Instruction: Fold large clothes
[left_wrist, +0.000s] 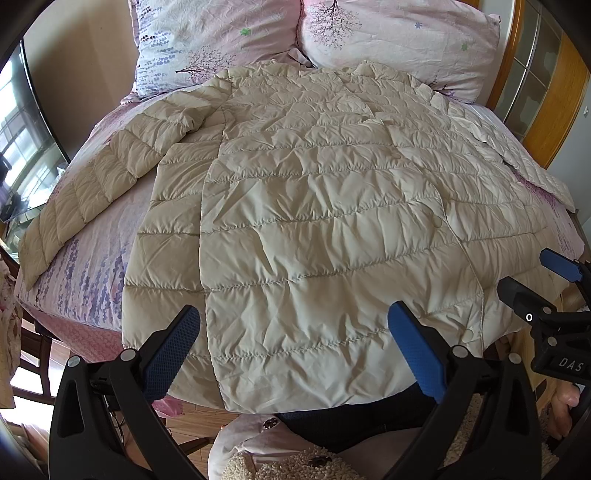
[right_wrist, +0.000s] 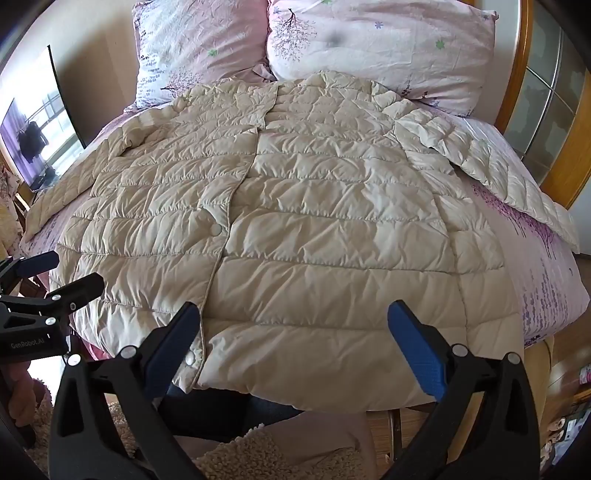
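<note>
One cream quilted coat (left_wrist: 314, 221) lies spread flat, front up, across the bed (left_wrist: 92, 273), its hem just ahead of both grippers and hanging a little over the near edge. Its two sleeves are out to the sides: one (left_wrist: 85, 192) stretches away to the left of the left gripper (left_wrist: 293, 350), the other (right_wrist: 487, 170) runs off ahead and to the right of the right gripper (right_wrist: 293, 350). Three round snaps show along the front placket; the nearest one (right_wrist: 190, 357) sits just beside the right gripper's left finger. Beyond the collar, at the far end, two floral pink pillows (right_wrist: 376, 48) lean side by side.

Both grippers hover just short of the hem, each with its two blue-padded fingers spread wide and nothing between them. The right gripper sits just to the right of the left one.
</note>
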